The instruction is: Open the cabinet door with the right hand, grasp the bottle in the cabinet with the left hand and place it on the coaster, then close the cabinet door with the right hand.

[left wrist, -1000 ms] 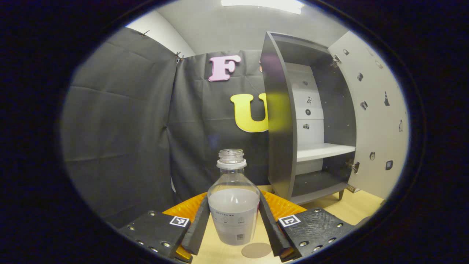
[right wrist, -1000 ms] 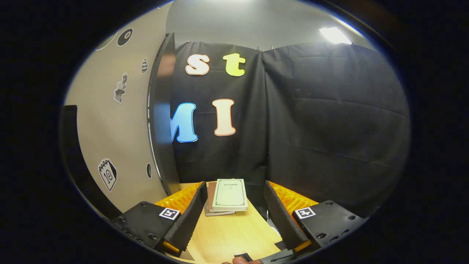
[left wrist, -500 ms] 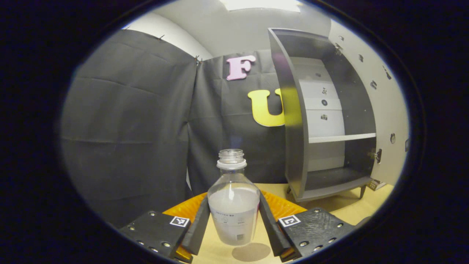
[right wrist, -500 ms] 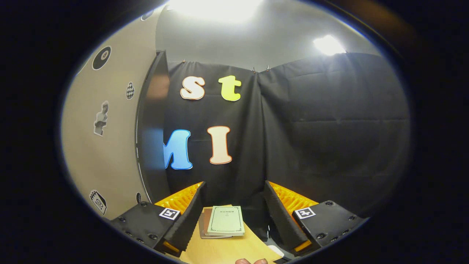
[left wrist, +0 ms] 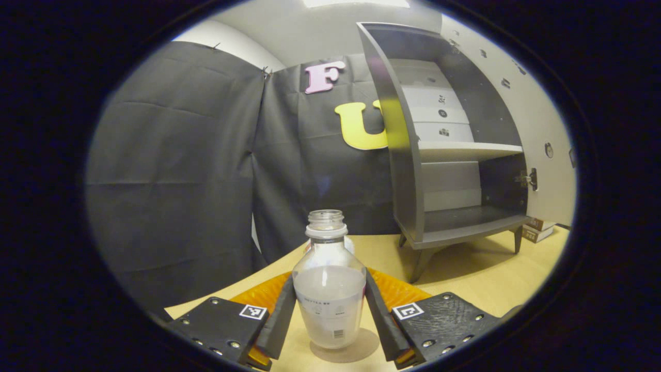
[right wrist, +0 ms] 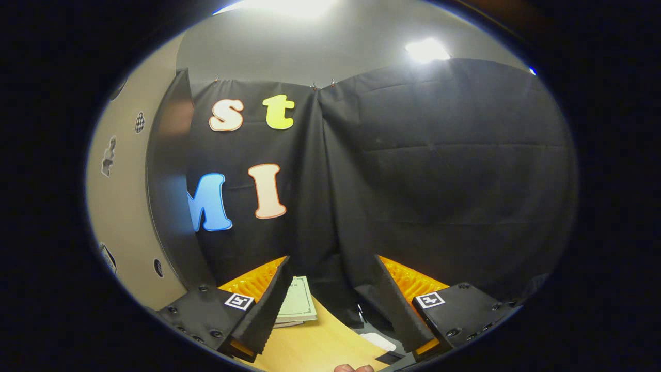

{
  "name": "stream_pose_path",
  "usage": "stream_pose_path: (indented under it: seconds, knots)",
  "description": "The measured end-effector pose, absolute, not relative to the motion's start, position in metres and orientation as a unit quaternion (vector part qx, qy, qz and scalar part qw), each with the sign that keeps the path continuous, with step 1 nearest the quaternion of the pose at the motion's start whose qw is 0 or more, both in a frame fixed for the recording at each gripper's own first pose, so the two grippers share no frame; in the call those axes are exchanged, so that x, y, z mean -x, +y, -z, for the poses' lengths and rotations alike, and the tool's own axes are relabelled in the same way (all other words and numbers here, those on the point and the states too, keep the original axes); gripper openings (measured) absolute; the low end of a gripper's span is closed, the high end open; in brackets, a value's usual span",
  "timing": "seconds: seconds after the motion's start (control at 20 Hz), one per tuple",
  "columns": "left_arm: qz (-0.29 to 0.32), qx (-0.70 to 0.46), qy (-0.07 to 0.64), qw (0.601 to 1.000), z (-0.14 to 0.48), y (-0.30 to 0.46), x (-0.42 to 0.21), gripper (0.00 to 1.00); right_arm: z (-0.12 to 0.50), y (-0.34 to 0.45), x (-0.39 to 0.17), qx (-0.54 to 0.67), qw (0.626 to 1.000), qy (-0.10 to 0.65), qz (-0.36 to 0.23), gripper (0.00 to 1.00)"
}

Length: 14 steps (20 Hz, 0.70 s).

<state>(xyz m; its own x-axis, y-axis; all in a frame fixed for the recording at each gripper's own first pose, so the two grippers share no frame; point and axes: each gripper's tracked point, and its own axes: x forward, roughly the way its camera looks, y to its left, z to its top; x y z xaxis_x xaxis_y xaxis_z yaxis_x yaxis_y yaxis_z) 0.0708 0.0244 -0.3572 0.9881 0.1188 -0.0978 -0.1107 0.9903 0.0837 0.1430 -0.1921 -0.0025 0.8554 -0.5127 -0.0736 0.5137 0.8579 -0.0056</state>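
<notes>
Your left claw (left wrist: 330, 315) gripped the bottle (left wrist: 329, 289) between both fingers, keeping it upright over the coaster (left wrist: 356, 350) at the worktop's (left wrist: 465, 268) near edge, probably for release. Your right claw (right wrist: 328, 305) was spread wide, holding nothing. The cabinet (left wrist: 444, 139) stood open toward the far edge, its door (left wrist: 537, 124) unclosed.

Bottle (left wrist: 329, 289) apparently on coaster (left wrist: 356, 350), cabinet (left wrist: 454, 150) behind, to its right.

Bottle (left wrist: 329, 289) clear, cloudy white liquid; cabinet (left wrist: 413, 155) grey; table (left wrist: 465, 274) light wood.
</notes>
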Motion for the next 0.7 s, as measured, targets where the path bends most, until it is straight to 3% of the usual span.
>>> stream_pose_path:
  seconds: [0.15, 0.2, 0.25, 0.4, 0.45, 0.5, 0.7]
  knots:
    - [-0.062, -0.032, 0.059, 0.996, 0.368, 0.017, -0.068, 0.73, 0.004, -0.196, -0.139, -0.046, 0.959, 0.036, 0.279, 0.98]
    - [-0.060, -0.033, 0.061, 0.996, 0.370, 0.014, -0.067, 0.72, 0.006, -0.198, -0.139, -0.051, 0.958, 0.034, 0.280, 0.92]
    - [-0.056, -0.031, 0.064, 0.996, 0.373, 0.010, -0.064, 0.73, 0.009, -0.198, -0.138, -0.049, 0.958, 0.037, 0.280, 0.98]
    - [-0.055, -0.034, 0.077, 0.995, 0.382, 0.006, -0.059, 0.74, 0.022, -0.197, -0.136, -0.049, 0.958, 0.051, 0.278, 0.98]
    - [-0.056, -0.032, 0.084, 0.994, 0.383, 0.006, -0.055, 0.75, 0.026, -0.197, -0.136, -0.058, 0.957, 0.056, 0.278, 0.92]
    - [-0.054, -0.030, 0.083, 0.995, 0.381, 0.006, -0.054, 0.76, 0.030, -0.198, -0.134, -0.066, 0.956, 0.059, 0.279, 0.98]
    - [-0.042, -0.027, 0.094, 0.994, 0.379, 0.008, -0.051, 0.72, 0.049, -0.202, -0.124, -0.073, 0.953, 0.073, 0.286, 0.98]
